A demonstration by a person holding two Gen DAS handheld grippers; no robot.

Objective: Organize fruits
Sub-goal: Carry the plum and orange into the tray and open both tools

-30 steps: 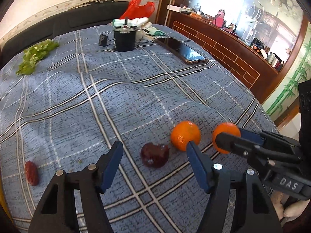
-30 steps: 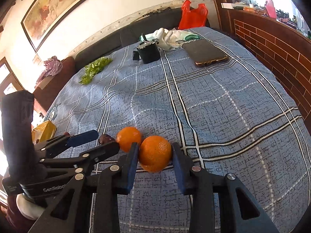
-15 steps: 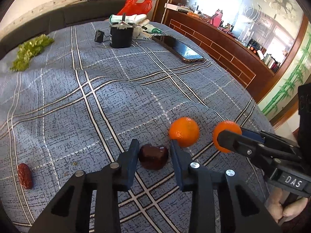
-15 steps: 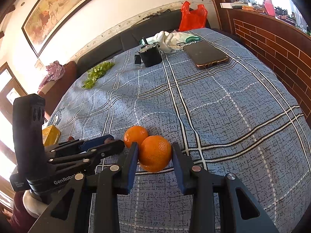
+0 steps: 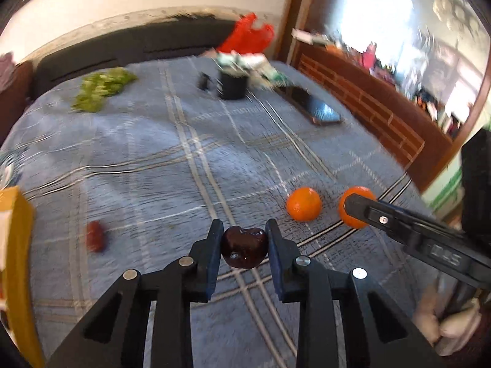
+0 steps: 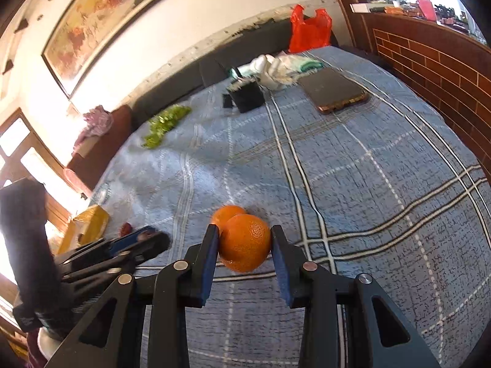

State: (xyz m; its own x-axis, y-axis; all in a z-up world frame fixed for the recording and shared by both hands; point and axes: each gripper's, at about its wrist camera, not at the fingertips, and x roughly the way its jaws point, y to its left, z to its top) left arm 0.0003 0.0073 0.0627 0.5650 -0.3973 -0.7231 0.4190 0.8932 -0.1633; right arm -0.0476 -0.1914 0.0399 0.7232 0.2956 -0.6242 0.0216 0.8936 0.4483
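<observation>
A dark red cherry-like fruit sits between the blue pads of my left gripper. The jaws are closing, the pads press its sides, and it hangs just above the blue plaid cloth. My right gripper is shut on an orange low over the cloth. From the left wrist view that held orange shows behind the right gripper's finger. A second orange lies loose beside it, partly hidden behind the held orange in the right wrist view. A red date lies to the left.
A yellow box stands at the left edge. At the far end lie green grapes, a black box, a phone, white cloths and a red bag. A brick-patterned ledge borders the right side.
My left gripper went from open around the dark fruit to shut on it, then lifted it and swung left. The right gripper kept still on its orange.
</observation>
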